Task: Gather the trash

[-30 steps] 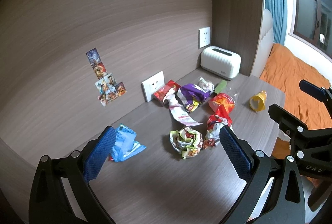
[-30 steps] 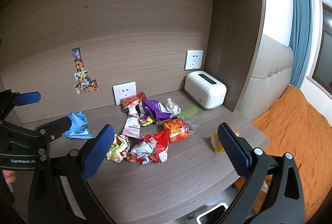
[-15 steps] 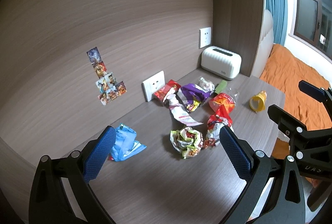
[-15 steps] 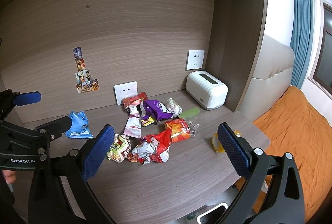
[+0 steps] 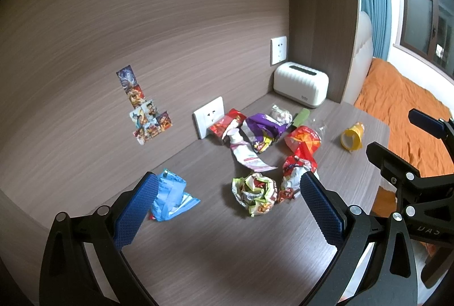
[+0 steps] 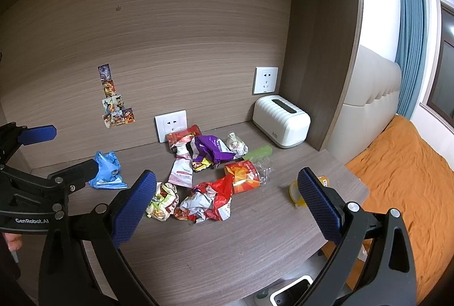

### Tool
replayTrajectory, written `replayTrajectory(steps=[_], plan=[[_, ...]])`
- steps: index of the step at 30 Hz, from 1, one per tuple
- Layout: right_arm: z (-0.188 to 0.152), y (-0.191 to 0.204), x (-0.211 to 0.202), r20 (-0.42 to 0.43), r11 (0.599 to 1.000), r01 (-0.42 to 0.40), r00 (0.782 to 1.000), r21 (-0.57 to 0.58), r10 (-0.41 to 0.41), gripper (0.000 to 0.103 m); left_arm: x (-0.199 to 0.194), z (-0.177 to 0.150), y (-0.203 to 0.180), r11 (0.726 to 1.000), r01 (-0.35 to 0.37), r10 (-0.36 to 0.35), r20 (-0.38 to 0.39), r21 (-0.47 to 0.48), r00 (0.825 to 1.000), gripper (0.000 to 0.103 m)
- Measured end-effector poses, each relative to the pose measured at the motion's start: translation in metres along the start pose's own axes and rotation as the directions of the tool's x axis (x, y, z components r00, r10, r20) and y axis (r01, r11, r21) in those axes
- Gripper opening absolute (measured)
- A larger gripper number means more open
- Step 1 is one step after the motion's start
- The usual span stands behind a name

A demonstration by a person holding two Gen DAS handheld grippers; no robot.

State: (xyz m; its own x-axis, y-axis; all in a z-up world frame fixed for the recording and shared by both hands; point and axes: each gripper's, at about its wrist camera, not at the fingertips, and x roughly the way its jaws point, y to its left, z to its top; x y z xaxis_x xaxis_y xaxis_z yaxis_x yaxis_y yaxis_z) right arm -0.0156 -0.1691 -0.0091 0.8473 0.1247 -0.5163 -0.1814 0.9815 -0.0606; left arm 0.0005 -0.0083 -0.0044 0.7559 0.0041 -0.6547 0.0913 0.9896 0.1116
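Currently both grippers hover above the desk's (image 6: 255,243) front edge, jaws spread wide, holding nothing: left gripper (image 5: 227,206), right gripper (image 6: 227,203). Wrappers (image 6: 204,201) piled mid-desk; blue bag (image 5: 170,196) near left edge.

a brown wood-grain desk (image 6: 241,249) carries a scatter of trash: a blue bag (image 6: 106,171) off to the left, crumpled wrappers (image 6: 198,202) in the middle, a yellow tape roll (image 6: 296,194) near the right edge, and a white box (image 6: 281,121) in the back corner.
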Motion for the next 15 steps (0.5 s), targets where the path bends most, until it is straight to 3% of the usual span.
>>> replayTrajectory(steps=[15], plan=[[0.0021, 0.0013, -0.0006, 0.001, 1.0, -0.003, 1.0, -0.003, 0.003, 0.099, 0.0009, 0.0004, 0.0003, 1.0, 0.001, -0.001, -0.001, 0.001, 1.0, 0.098]])
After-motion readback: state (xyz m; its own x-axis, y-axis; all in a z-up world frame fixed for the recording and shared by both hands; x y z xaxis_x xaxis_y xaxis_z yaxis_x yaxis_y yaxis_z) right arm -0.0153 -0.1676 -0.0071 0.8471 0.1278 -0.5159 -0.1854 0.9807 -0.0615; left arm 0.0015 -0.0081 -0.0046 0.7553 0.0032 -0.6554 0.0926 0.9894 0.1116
